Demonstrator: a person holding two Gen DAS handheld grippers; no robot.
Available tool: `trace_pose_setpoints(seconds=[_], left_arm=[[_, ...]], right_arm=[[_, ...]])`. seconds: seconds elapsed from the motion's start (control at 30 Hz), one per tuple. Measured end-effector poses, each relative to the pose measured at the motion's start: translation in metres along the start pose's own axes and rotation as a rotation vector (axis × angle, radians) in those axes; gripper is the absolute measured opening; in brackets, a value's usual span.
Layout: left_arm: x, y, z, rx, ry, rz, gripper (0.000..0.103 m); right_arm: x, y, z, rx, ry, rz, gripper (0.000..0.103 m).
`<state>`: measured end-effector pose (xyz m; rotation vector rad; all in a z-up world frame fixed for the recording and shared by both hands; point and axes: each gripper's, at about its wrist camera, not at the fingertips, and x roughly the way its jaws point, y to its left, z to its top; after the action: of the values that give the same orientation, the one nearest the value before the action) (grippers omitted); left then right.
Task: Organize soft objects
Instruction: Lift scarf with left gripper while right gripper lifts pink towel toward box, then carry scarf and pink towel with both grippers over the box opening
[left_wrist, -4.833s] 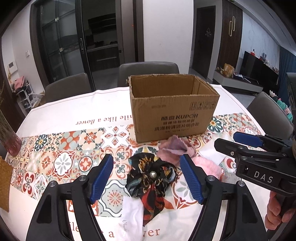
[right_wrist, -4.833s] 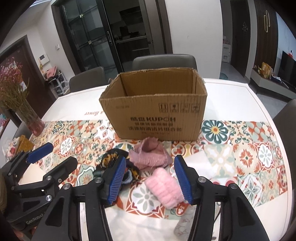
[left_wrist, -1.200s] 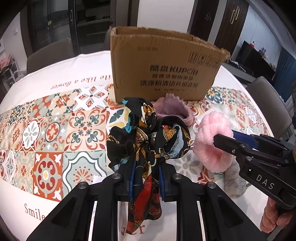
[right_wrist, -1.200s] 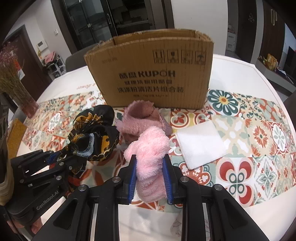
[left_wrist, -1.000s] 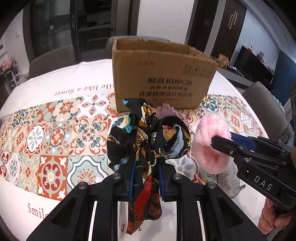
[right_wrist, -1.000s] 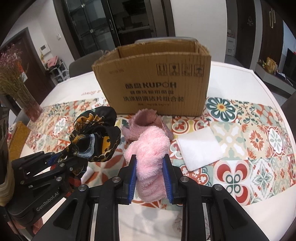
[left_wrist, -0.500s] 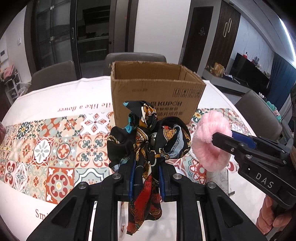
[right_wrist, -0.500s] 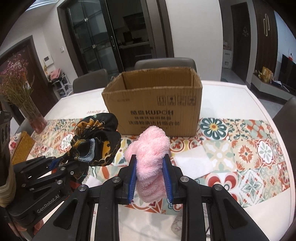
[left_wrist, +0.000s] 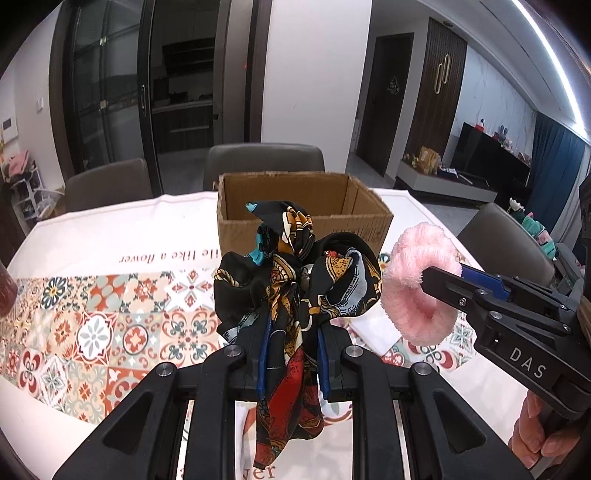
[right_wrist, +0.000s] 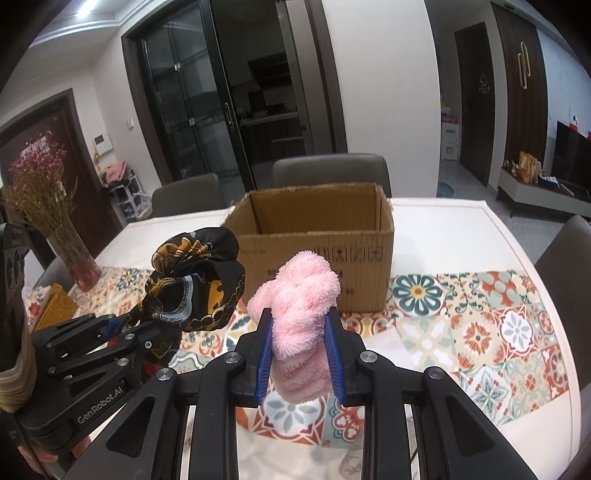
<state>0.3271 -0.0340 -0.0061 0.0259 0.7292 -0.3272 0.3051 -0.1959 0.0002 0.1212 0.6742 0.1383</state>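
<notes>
The left gripper (left_wrist: 291, 354) is clamping a glossy black satin scrunchie with gold and red print (left_wrist: 295, 280), its ruffled ring bunching above the blue pads and a loose tail hanging straight down below them. The right gripper (right_wrist: 300, 354) is squeezing a fluffy pink terry scrunchie (right_wrist: 295, 302), its long axis standing upright between the pads. Both soft pieces are hanging in the air above the tile-patterned tablecloth (right_wrist: 498, 325), in front of the open brown corrugated cardboard box (right_wrist: 317, 236).
</notes>
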Motion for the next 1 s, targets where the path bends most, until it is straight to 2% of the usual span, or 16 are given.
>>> trace_pose_setpoints(seconds=[0.6, 1.0], left_arm=[[-0.022, -0.011, 0.044, 0.038, -0.121, 0.004, 0.021], [-0.02, -0.008, 0.073, 0.05, -0.169, 0.011, 0.021]], right_arm=[[-0.025, -0.004, 0.037, 0.009, -0.128, 0.006, 0.028], [-0.027, -0.002, 0.065, -0.023, -0.199, 0.003, 0.028]])
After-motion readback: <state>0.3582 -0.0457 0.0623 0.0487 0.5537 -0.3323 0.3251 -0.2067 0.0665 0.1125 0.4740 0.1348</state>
